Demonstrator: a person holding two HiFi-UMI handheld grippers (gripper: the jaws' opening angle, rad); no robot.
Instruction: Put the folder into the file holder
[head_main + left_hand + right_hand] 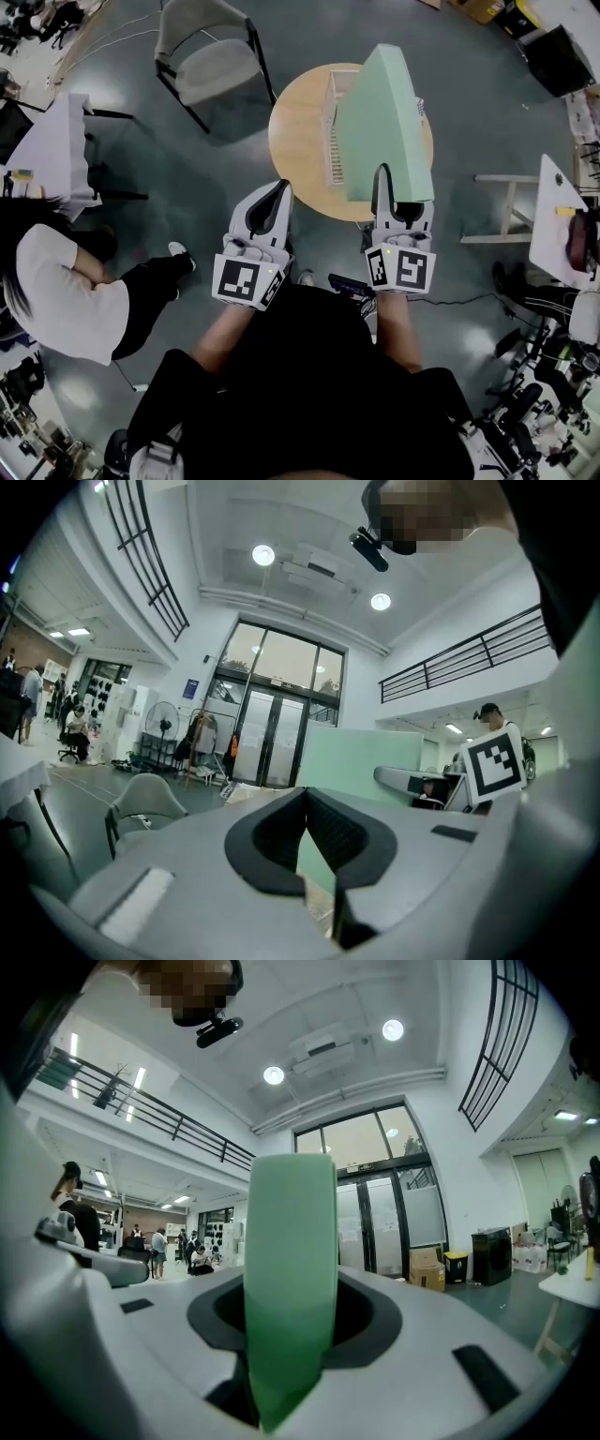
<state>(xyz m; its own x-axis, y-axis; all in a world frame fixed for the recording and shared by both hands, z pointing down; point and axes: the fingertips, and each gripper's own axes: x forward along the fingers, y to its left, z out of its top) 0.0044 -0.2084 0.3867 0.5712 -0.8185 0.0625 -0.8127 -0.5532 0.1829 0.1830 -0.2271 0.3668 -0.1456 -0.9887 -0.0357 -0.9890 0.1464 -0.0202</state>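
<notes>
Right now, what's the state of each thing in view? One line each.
Right hand-held gripper: shut on the folder.
Left hand-held gripper: shut, empty.
Folder: upright on edge, held over the table, not yet in the file holder.
File holder: standing on the table, partly hidden by the folder.
Chair: unoccupied.

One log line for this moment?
right tongs: gripping folder, upright | left tongs: shut, empty | file holder: on table, folder not in

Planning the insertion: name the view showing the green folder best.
Head view: the whole folder shows, over the round table, in the right gripper. Right gripper view gives only its edge between the jaws; left gripper view, part of one face.
</notes>
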